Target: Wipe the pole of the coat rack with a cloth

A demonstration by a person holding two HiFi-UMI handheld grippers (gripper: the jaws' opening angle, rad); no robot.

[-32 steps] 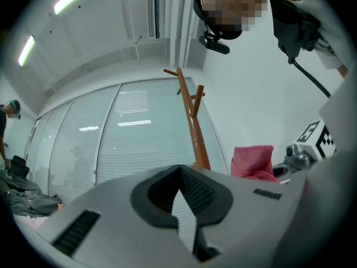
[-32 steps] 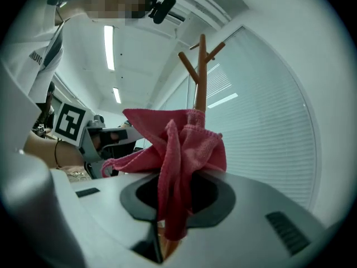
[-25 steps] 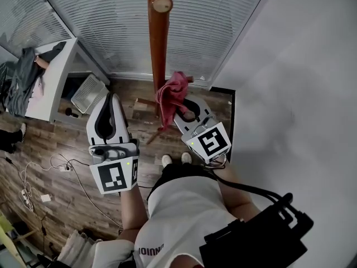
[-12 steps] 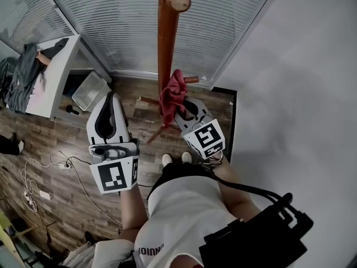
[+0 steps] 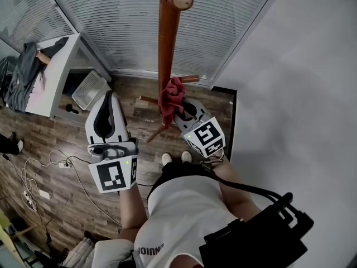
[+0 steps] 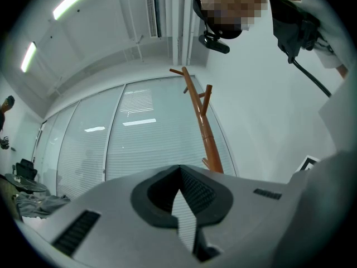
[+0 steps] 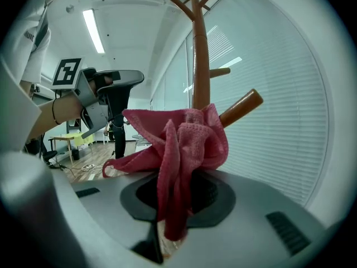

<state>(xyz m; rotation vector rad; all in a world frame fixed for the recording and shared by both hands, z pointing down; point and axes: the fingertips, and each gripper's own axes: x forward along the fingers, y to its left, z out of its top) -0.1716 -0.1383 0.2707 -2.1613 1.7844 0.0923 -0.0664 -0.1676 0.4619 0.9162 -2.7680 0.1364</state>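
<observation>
Two jaws of the right gripper (image 5: 186,111) pinch the cloth (image 5: 170,95), which should press flat against the pole (image 5: 166,43); left gripper (image 5: 109,100) sits closed, empty

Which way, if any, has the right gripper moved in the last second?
Yes. The right gripper, shut on the cloth, edged left toward the pole; the cloth now overlaps it.

Your cloth (image 5: 170,96) is crimson-pink with a waffle weave; the pole (image 5: 166,43) is glossy reddish-brown; your left hand-held gripper (image 5: 109,96) and right hand-held gripper (image 5: 183,109) are grey, black inside the jaws, with black-and-white square markers; the floor (image 5: 67,188) is brown wood-grain plank; the blinds (image 5: 111,27) are white, finely slatted.
</observation>
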